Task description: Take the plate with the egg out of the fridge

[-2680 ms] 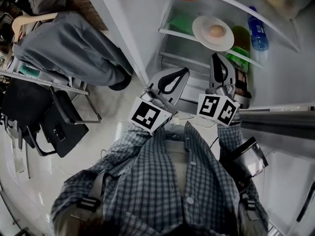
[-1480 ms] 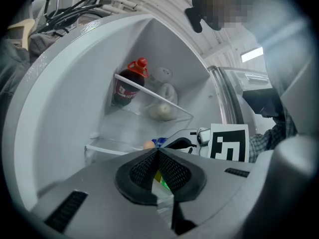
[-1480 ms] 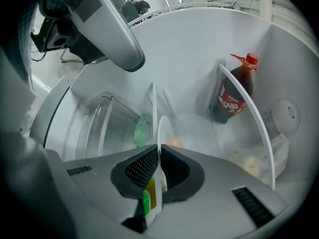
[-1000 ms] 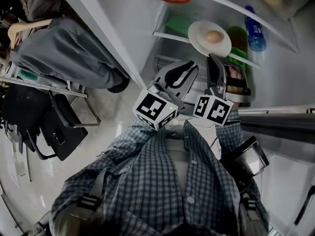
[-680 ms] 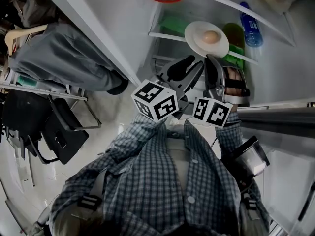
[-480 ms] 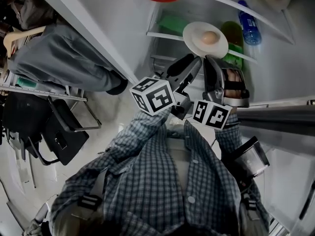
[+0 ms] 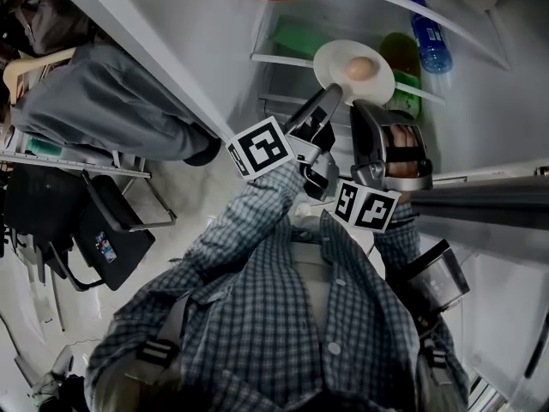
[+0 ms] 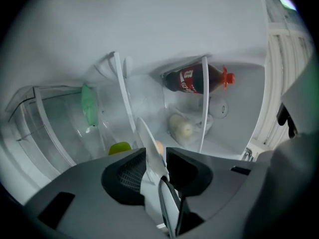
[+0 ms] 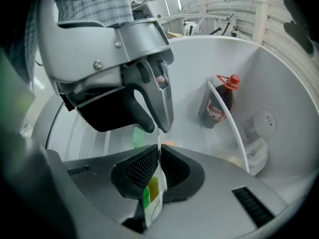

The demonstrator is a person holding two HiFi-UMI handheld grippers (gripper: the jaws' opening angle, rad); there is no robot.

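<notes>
A white plate (image 7: 334, 58) with a brown egg (image 7: 360, 68) on it rests on a fridge shelf. My left gripper (image 7: 331, 94) reaches up to the plate's near-left rim. In the left gripper view its jaws (image 8: 155, 156) stand open around the plate's rim (image 8: 148, 146), which shows edge-on, with the egg (image 8: 159, 146) just beyond. My right gripper (image 7: 367, 108) is at the near rim beside it. The right gripper view shows its jaws (image 9: 159, 156) shut on the thin white plate edge (image 9: 159, 146).
A green bottle (image 7: 403, 67) and a blue-capped bottle (image 7: 426, 33) stand behind the plate. A cola bottle (image 8: 197, 79) and bagged food (image 8: 182, 128) lie deeper in. The fridge door edge (image 7: 480, 200) is at right. A person in grey (image 7: 111, 101) and a black chair (image 7: 94, 230) are at left.
My left gripper rose from below the shelf to the plate and opened, and the rim now lies between its jaws. The right gripper stayed shut at the plate's near rim.
</notes>
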